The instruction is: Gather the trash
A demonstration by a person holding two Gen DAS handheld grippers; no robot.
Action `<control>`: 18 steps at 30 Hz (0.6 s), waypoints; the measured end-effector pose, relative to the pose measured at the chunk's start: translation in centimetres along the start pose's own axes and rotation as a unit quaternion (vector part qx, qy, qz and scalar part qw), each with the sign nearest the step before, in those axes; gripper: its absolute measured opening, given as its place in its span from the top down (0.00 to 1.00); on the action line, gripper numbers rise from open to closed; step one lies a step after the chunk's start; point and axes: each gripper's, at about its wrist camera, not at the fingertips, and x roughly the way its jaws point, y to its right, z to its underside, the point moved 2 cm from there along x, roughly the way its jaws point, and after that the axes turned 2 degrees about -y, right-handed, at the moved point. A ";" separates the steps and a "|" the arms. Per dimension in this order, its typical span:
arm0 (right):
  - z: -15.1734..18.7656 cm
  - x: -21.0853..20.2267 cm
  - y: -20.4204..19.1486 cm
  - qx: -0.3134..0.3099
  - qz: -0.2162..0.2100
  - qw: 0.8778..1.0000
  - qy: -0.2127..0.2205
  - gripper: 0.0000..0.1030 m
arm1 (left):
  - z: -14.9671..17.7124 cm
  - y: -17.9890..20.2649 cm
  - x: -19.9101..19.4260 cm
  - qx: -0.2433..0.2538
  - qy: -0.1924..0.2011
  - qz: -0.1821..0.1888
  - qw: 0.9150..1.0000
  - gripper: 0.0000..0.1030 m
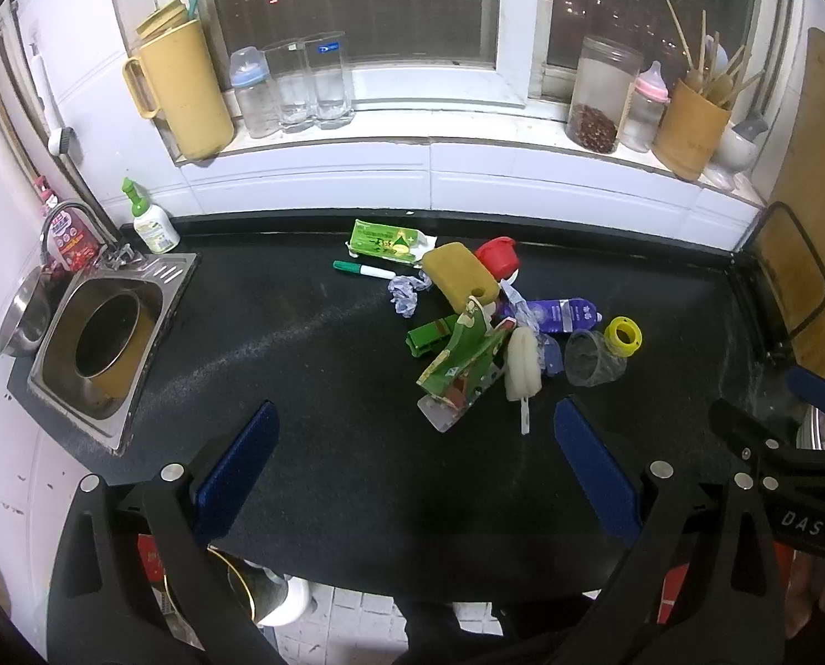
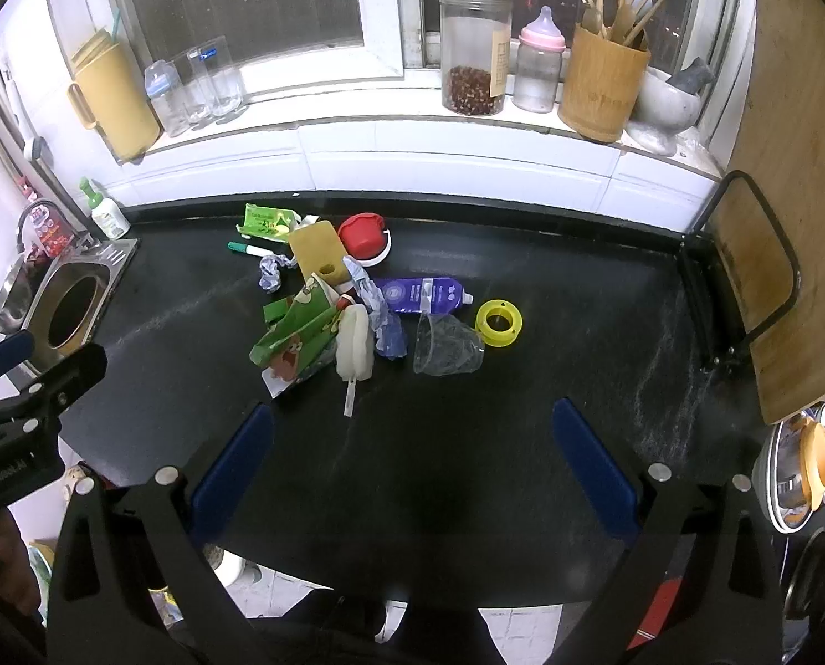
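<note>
A heap of trash lies in the middle of the black counter (image 1: 312,366): a green snack wrapper (image 1: 459,354), a white ice-lolly (image 1: 522,366), a clear plastic cup (image 1: 592,357), a yellow tape ring (image 1: 623,335), a purple pouch (image 1: 564,315), a yellow sponge (image 1: 462,274), a red lid (image 1: 498,255), a green marker (image 1: 362,270) and a green packet (image 1: 387,241). The same wrapper (image 2: 296,335), cup (image 2: 445,346) and ring (image 2: 499,322) show in the right wrist view. My left gripper (image 1: 415,471) and right gripper (image 2: 412,471) both hover open over the near counter, short of the heap, holding nothing.
A steel sink (image 1: 102,332) with a round hole is set in the counter's left end. A wooden cutting board (image 2: 789,194) stands in a rack at the right. Jars, bottles and a utensil holder (image 2: 600,88) line the windowsill. Stacked bowls (image 2: 805,471) sit at the right.
</note>
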 end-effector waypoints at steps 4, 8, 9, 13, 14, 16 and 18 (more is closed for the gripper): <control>-0.6 0.3 -0.4 0.002 -0.003 1.000 0.001 0.06 | 0.2 0.2 -0.1 0.000 0.001 -0.001 1.000 0.06; 0.4 -0.3 0.0 0.000 -0.003 1.000 0.005 0.06 | 0.2 0.2 -0.1 0.001 0.001 -0.001 1.000 0.06; 0.4 -0.3 -0.1 0.000 -0.003 1.000 0.005 0.06 | 0.2 0.2 -0.1 0.001 0.001 -0.001 1.000 0.06; 0.3 -0.2 0.3 0.001 -0.005 1.000 0.006 0.06 | 0.3 0.4 -0.1 0.001 0.000 0.000 1.000 0.06; 0.3 -0.2 0.3 0.001 -0.004 1.000 0.006 0.06 | 0.4 0.5 -0.1 0.001 -0.001 0.000 1.000 0.06; 0.3 -0.3 0.3 0.001 -0.005 1.000 0.007 0.06 | 0.4 0.5 -0.1 0.001 -0.002 0.002 1.000 0.06; 0.3 -0.3 0.3 0.001 -0.004 1.000 0.007 0.06 | 0.7 0.6 0.0 0.003 -0.002 0.002 1.000 0.06</control>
